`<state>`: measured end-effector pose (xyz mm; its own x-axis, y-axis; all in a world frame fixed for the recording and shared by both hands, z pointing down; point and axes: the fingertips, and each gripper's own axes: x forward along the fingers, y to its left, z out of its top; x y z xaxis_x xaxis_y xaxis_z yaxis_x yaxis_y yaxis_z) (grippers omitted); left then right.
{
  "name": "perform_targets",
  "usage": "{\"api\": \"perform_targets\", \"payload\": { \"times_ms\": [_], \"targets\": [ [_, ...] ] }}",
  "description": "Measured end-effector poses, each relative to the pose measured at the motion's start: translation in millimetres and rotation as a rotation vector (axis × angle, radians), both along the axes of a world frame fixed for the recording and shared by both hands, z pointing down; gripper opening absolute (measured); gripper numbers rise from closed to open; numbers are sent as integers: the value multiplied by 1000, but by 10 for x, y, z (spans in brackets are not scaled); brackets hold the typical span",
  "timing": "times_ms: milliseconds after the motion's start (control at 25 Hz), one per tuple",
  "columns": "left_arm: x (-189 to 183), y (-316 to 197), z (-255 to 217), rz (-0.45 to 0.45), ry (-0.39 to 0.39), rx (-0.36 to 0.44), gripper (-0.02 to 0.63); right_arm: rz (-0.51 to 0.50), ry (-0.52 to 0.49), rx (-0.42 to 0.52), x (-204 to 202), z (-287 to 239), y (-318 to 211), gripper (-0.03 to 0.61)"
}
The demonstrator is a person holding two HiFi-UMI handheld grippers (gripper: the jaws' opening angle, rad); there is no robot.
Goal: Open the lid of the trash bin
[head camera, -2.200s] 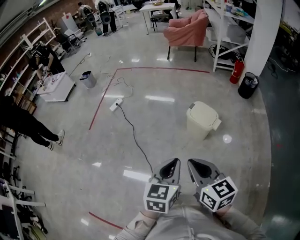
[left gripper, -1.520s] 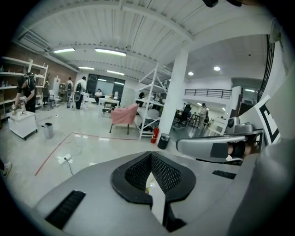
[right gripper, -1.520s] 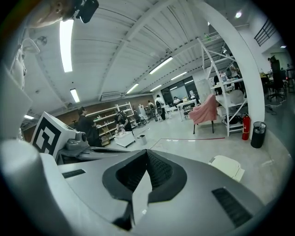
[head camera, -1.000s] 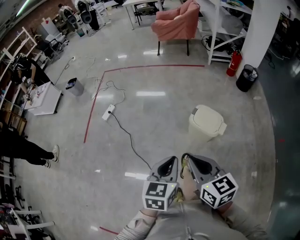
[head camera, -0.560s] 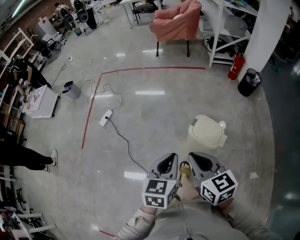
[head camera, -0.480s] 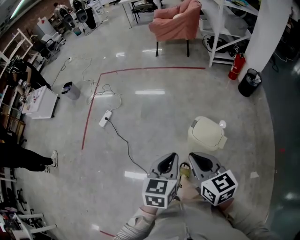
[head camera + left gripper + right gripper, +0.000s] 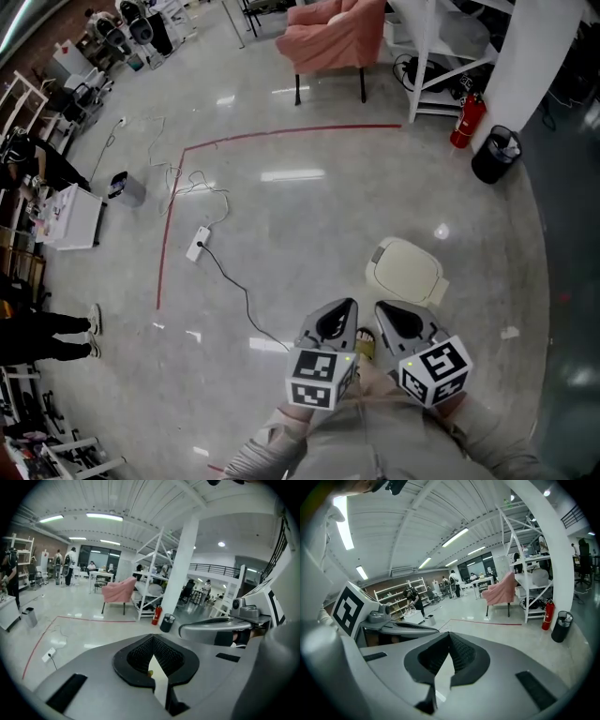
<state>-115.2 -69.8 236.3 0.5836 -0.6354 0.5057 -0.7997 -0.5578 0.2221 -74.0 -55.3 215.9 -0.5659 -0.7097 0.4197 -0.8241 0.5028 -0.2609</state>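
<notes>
The cream trash bin [image 7: 408,270] stands on the polished floor with its lid down, seen from above in the head view. My left gripper [image 7: 345,307] and right gripper [image 7: 382,307] are held side by side just short of the bin, the right one closest to its near edge. Neither touches it. Both are shut with nothing between their jaws. In the left gripper view the left gripper [image 7: 151,637] has its tips together, and a cream surface shows through the slit behind them. The right gripper [image 7: 449,633] looks the same in its own view.
A black bin [image 7: 494,155] and a red fire extinguisher [image 7: 461,122] stand by a white column [image 7: 525,56] at the right. A pink armchair [image 7: 328,33] is at the back. A power strip with cable [image 7: 197,244] and a red tape line [image 7: 281,136] lie left. A person's legs [image 7: 37,328] show at far left.
The whole view has moved forward: the trash bin has come closer and now lies just beyond the gripper tips. Both grippers stayed shut and side by side.
</notes>
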Motion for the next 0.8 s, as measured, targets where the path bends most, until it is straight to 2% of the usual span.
{"api": "perform_targets", "payload": {
  "times_ms": [160,360,800],
  "targets": [
    [134,-184,143,28,-17,-24,5,35,13,-23,159,160,-140,1],
    [257,-325,386,81,-41,-65,5,129,1,-80,335,389,-265,1],
    [434,-708,1330,189,-65,-164,5,270,11,-168,500,1270,-570,0]
  ]
}}
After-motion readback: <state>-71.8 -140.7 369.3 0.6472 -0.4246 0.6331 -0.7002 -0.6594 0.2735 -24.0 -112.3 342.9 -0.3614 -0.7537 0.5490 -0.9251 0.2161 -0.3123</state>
